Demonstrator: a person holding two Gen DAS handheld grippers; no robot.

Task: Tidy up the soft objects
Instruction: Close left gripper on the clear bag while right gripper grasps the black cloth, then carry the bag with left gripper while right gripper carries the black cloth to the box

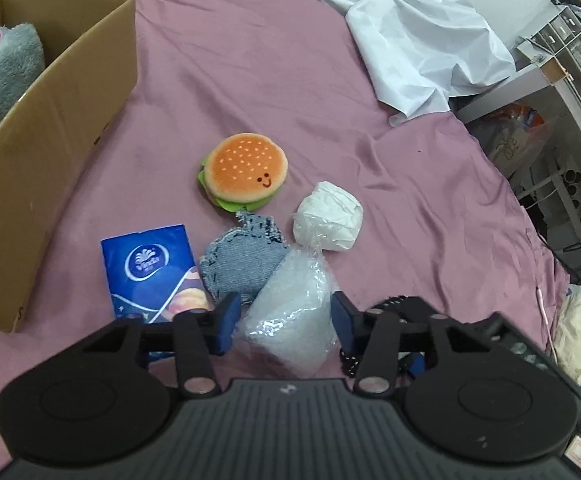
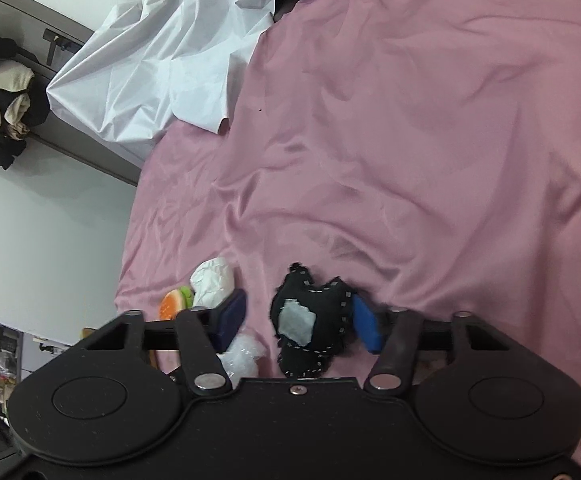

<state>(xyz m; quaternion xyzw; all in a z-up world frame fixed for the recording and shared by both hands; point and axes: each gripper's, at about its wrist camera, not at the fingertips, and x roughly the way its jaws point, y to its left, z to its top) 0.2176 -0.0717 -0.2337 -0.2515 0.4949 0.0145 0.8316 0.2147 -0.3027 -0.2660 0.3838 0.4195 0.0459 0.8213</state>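
Note:
On the pink bed sheet lie a plush burger, a white wrapped ball, a denim patch toy, a blue tissue pack and a clear bubble-wrap bag. My left gripper is open, its jaws on either side of the bubble-wrap bag. My right gripper is open around a black stitched plush with a grey patch; its right pad touches the plush. The burger and white ball show at the left in the right wrist view.
A cardboard box stands at the left on the bed, with a grey fluffy plush inside. A crumpled white sheet lies at the far side. Shelves and clutter stand beyond the bed's right edge.

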